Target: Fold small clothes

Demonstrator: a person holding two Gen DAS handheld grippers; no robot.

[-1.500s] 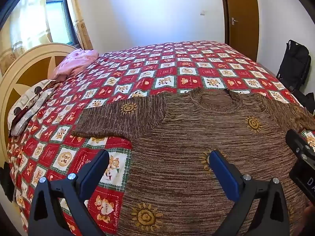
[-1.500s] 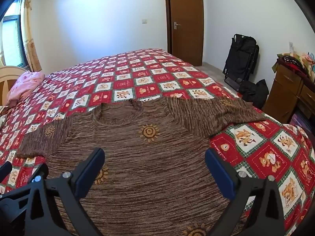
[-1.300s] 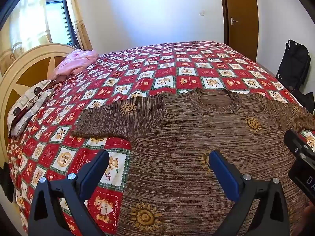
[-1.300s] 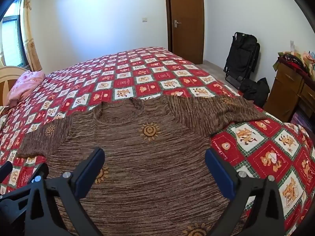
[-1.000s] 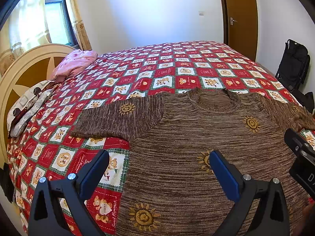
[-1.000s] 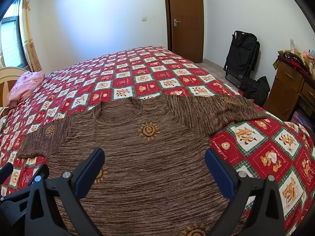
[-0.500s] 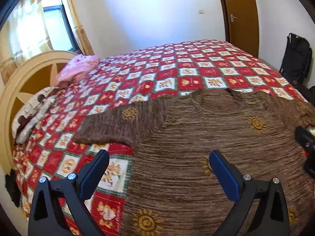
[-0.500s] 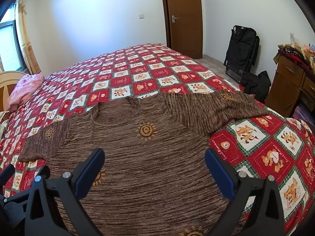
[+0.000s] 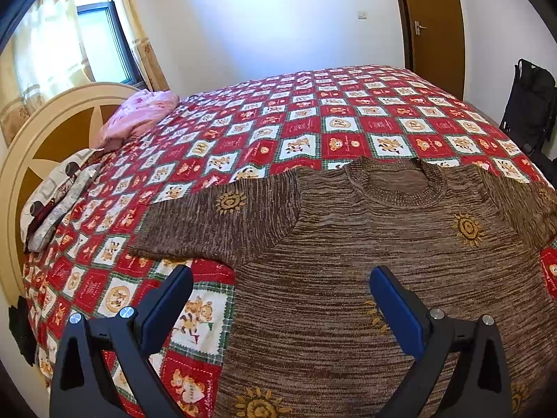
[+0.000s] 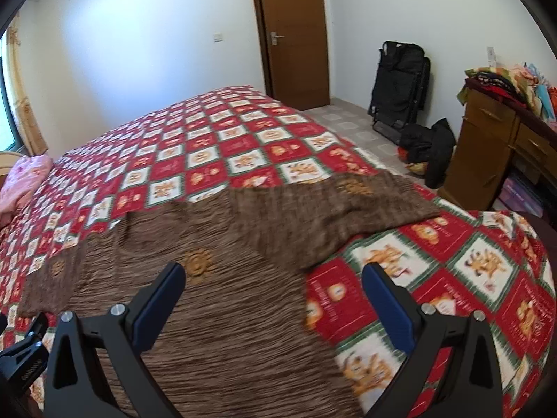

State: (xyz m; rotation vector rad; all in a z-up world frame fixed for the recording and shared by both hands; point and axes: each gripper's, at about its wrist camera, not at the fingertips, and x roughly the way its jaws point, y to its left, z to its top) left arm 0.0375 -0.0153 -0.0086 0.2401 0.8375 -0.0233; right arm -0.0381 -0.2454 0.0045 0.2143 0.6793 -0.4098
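Observation:
A brown knitted sweater (image 9: 355, 250) with yellow sun motifs lies flat, front up, on the red patchwork bedspread (image 9: 313, 129), both sleeves spread sideways. My left gripper (image 9: 280, 287) hovers open over the sweater's left side below the left sleeve (image 9: 222, 223), holding nothing. In the right wrist view the same sweater (image 10: 209, 299) fills the lower left, its right sleeve (image 10: 334, 209) reaching toward the bed's edge. My right gripper (image 10: 273, 278) is open above the sweater's right side seam, nothing between its fingers.
A pink pillow (image 9: 139, 116) and folded cloths (image 9: 55, 205) lie by the round headboard (image 9: 52, 129) on the left. A wooden door (image 10: 292, 35), a black folded stroller (image 10: 400, 80), dark bags on the floor (image 10: 428, 146) and a wooden dresser (image 10: 501, 146) stand to the right.
The left gripper has shifted left toward the left sleeve. The right gripper has swung right, toward the right sleeve and the bed's edge. Both stay open.

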